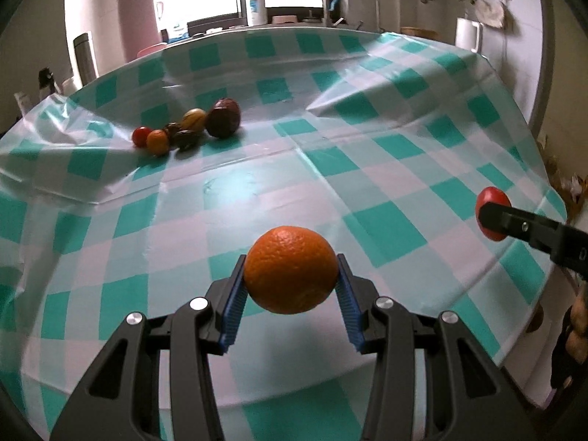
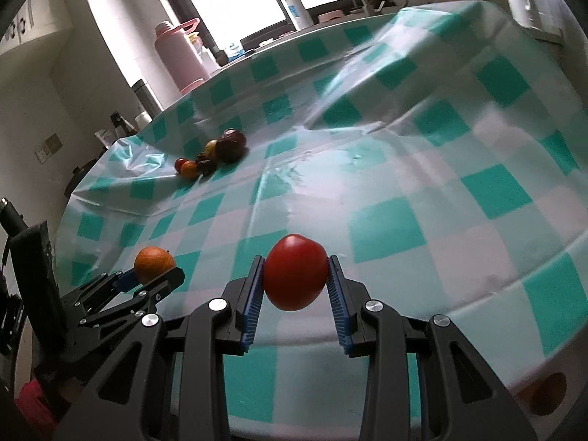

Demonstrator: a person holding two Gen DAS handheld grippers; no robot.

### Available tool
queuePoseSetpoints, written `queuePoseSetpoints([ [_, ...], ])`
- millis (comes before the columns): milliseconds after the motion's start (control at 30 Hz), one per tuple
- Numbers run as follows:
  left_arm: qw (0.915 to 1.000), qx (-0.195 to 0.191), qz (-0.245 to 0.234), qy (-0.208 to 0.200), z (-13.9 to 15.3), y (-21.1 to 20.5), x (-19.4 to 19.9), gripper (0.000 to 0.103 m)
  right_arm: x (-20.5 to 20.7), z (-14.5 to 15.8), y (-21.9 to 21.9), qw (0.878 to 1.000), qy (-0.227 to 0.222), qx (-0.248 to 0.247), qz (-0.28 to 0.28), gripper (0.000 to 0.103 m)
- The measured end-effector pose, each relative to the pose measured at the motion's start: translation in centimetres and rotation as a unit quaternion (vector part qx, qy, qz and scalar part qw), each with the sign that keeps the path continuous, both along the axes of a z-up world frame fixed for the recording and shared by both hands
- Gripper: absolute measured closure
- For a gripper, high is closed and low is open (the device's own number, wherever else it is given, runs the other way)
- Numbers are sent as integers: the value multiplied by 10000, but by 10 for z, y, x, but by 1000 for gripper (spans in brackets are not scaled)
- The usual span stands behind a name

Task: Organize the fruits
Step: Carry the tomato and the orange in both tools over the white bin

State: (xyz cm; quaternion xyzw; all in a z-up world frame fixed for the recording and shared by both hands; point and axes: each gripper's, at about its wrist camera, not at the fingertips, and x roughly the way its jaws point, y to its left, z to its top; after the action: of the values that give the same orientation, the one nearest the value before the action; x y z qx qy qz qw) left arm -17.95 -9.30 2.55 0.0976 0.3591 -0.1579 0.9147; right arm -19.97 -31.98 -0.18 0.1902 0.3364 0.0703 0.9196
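Observation:
An orange (image 1: 291, 269) hangs above the checked tablecloth, with my left gripper (image 1: 291, 275) shut on it between blue pads. My right gripper (image 2: 296, 275) is shut on a red tomato (image 2: 295, 271), also lifted off the table. Each view catches the other hand: the tomato (image 1: 490, 202) in the right gripper at the far right edge, the orange (image 2: 152, 258) in the left gripper at lower left. A cluster of small fruits (image 1: 189, 126) lies at the far left of the table: a dark purple one, a yellow-brown one, dark small ones, an orange one, a red one.
The teal and white cloth (image 1: 367, 169) is creased, with a raised fold (image 1: 330, 99) right of the fruit cluster (image 2: 211, 154). A pink bottle (image 1: 137, 18), a white bottle (image 1: 256, 3) and a white mug (image 1: 468, 35) stand beyond the far edge.

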Motion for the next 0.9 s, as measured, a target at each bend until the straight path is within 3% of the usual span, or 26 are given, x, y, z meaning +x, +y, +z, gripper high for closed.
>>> queuePoseSetpoints([
  [533, 9931, 603, -999, -92, -9, -68, -39, 57, -68, -28, -79, 9968, -87, 257, -751, 68],
  [733, 9848, 824, -1520, -145, -10, -102, -60, 57, -92, -30, -109, 9930, -186, 237, -1138, 68],
  [900, 9722, 981, -2110, -271, -8, -137, -85, 57, -116, -36, -137, 9874, -149, 121, -1571, 68],
])
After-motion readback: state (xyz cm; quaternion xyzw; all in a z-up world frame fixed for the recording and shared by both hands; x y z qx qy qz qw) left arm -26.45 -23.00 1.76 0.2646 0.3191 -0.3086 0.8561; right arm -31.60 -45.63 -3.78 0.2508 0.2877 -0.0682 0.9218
